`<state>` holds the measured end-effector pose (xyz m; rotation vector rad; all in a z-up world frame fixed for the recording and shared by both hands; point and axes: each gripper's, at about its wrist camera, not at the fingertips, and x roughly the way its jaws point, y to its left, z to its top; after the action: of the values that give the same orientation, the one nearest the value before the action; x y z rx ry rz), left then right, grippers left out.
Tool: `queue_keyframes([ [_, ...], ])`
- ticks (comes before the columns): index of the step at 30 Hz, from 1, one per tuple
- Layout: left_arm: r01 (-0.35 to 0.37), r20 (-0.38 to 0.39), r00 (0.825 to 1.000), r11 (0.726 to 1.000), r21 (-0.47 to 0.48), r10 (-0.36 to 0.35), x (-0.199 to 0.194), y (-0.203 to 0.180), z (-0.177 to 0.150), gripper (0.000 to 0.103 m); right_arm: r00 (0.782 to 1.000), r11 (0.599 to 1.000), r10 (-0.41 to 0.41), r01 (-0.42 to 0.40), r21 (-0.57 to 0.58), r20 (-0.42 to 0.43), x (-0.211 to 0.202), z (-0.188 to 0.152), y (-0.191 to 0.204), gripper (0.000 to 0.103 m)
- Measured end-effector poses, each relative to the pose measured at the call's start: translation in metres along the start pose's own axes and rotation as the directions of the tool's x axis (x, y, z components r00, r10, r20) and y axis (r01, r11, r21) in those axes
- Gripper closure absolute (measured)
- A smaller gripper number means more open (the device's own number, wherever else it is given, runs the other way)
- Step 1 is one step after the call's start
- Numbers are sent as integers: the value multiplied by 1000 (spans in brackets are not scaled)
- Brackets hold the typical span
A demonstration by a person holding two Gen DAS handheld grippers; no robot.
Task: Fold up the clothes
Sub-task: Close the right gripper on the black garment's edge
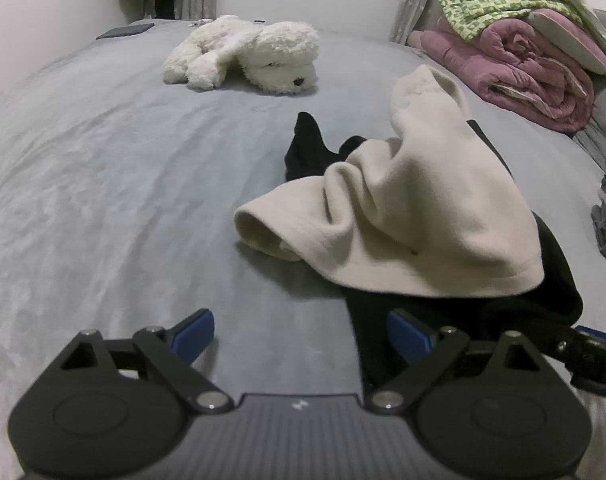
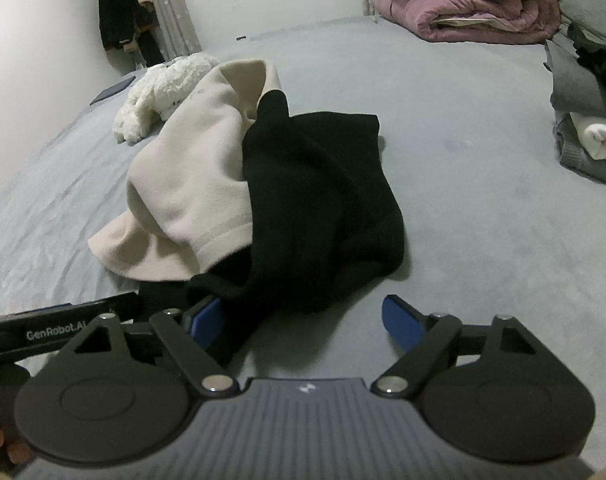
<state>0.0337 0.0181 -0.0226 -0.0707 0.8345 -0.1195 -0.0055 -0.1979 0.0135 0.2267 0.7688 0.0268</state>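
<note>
A crumpled cream fleece garment (image 1: 415, 208) lies on top of a black garment (image 1: 455, 320) in a heap on the grey bed (image 1: 103, 200). In the right wrist view the cream garment (image 2: 191, 184) is left of the black garment (image 2: 319, 208). My left gripper (image 1: 301, 338) is open and empty, low over the bed just in front of the heap, its right finger against the black cloth. My right gripper (image 2: 303, 324) is open and empty, with the near edge of the black garment between its jaws.
A white plush dog (image 1: 247, 56) lies further back on the bed. A rolled pink quilt (image 1: 519, 68) with a green patterned cloth (image 1: 499, 4) on it sits at the far right. Folded grey and white clothes (image 2: 591, 136) are stacked at the right.
</note>
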Motion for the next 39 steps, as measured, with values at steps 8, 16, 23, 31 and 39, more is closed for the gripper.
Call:
queue_keyframes([
  [8, -5, -2, 1000, 1000, -12, 5, 2, 7, 3, 9, 999, 1000, 14, -15, 23, 29, 1, 5, 1, 45],
  [16, -8, -6, 1000, 1000, -17, 8, 3, 12, 3, 9, 999, 998, 33, -34, 53, 26, -1, 7, -6, 89],
  [23, -19, -9, 1000, 999, -44, 19, 5, 21, 5, 9, 996, 998, -7, 2, 60, 88, -17, 14, -18, 91],
  [31, -35, -11, 999, 998, -47, 34, 9, 20, 4, 9, 991, 994, -51, 38, 106, 120, -29, 23, -41, 92],
  [39, -37, -3, 999, 999, -27, 37, 11, 16, 4, 9, 979, 982, -140, 118, 148, 149, -40, 30, -71, 93],
])
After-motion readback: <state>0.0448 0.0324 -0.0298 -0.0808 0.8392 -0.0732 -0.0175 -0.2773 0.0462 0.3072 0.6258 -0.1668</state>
